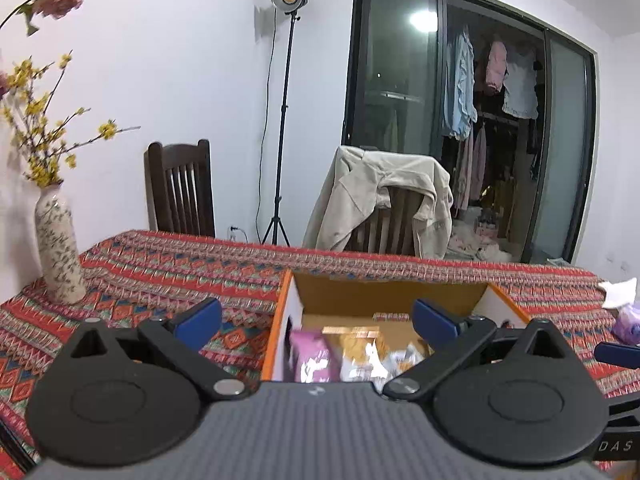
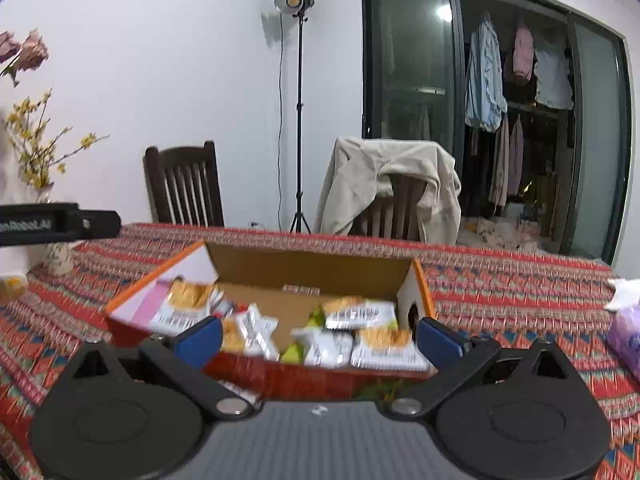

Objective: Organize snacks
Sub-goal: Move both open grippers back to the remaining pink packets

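Most of the job looks done from where I stand. The open cardboard box (image 2: 312, 268) sits on the surface (image 2: 500, 280) under its patterned cloth, and snack packets (image 2: 352, 312) already lie heaped inside it, white and orange ones plus a pink pack (image 1: 308, 354) seen from the left side. The left gripper (image 1: 316, 320) hovers over the box with its jaws spread wide and nothing between them. The right gripper (image 2: 318, 334) hangs just in front of the box's near wall, likewise wide apart and empty. Something green and a pale packet edge show blurred below the box front; I cannot tell whether those are snacks left outside. A purple tissue pack (image 2: 628, 340) rests off to the right, apart from the box.
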{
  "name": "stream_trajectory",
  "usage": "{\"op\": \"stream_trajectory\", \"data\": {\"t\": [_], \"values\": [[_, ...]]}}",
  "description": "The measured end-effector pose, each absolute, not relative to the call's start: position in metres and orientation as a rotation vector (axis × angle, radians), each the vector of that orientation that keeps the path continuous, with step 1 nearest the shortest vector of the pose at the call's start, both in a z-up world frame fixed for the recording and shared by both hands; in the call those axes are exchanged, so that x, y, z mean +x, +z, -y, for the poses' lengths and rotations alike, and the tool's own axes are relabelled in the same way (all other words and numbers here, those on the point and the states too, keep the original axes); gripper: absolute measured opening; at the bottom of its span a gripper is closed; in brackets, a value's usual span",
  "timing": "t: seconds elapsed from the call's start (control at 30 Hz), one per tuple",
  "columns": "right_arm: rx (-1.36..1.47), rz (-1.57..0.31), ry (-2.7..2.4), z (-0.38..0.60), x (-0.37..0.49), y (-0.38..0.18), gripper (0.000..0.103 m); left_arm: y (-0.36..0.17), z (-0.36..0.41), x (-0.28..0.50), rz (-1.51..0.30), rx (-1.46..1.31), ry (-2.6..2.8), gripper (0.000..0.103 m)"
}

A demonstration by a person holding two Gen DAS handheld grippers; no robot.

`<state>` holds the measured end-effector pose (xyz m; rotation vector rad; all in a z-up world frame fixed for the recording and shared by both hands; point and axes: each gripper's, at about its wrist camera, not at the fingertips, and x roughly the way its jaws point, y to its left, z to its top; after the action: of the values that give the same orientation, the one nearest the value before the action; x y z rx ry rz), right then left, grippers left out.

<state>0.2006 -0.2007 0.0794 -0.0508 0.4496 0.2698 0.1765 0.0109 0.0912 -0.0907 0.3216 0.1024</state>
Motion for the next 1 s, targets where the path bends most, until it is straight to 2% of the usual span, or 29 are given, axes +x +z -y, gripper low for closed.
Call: {"op": "stream_trajectory", "data": {"t": [0.5, 1.0], "values": [[-0.049, -0.662, 0.290, 0.190, 0.152, 0.023, 0.103, 0.032, -0.051, 0.112, -0.480, -0.099, 0.117, 0.103], [-0.093, -0.732, 0.394, 0.129, 0.154, 0.014, 0.103, 0.012, -0.069, 0.087, -0.530, -0.143, 0.121, 0.103]]}}
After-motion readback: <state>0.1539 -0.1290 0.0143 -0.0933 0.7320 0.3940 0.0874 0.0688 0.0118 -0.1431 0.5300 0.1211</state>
